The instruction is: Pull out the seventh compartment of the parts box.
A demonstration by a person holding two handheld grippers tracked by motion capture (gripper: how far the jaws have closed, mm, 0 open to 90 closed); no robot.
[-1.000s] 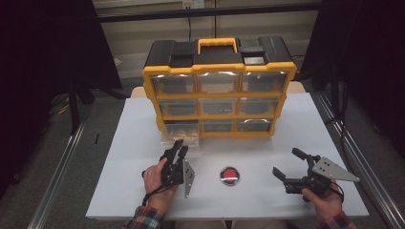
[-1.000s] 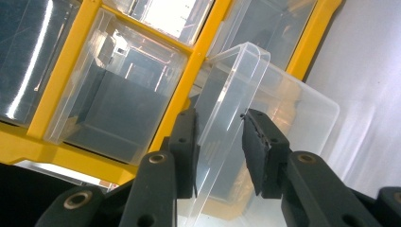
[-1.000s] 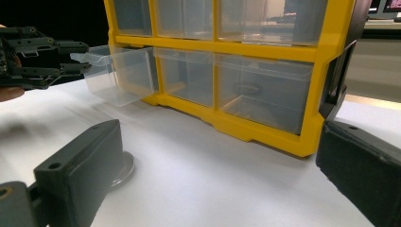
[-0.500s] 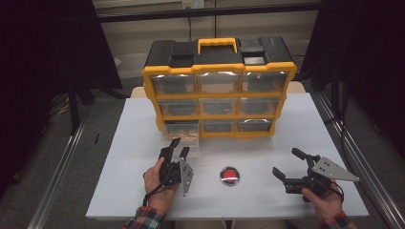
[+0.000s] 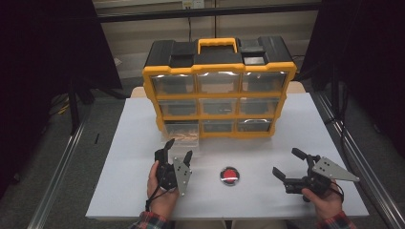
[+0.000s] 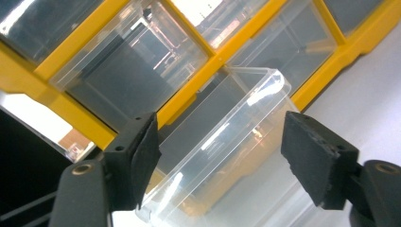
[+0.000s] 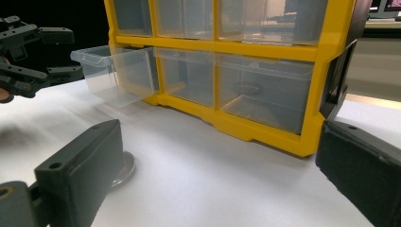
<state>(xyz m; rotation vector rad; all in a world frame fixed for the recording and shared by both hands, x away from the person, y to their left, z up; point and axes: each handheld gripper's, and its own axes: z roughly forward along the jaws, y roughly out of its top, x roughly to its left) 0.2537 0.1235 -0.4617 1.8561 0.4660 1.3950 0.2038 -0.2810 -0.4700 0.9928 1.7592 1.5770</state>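
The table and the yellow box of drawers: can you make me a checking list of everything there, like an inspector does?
Surface: white table, bare apart from the items below.
Job's things: yellow organizer with clear drawers; bottom-left drawer pulled out; round red object on the table.
Clutter: nothing seen.
Grippers: left gripper in front of the pulled drawer, jaws have just been opening, nothing gripped; right gripper open, holding nothing.
Cables: black cable at the left hand.
Surroundings: dark curtains, grey floor.

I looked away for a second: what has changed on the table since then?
The left hand-held gripper has just been opening its jaws, nothing gripped, in front of the pulled-out bottom-left clear drawer. The right hand-held gripper, red disc and yellow organizer stayed put.
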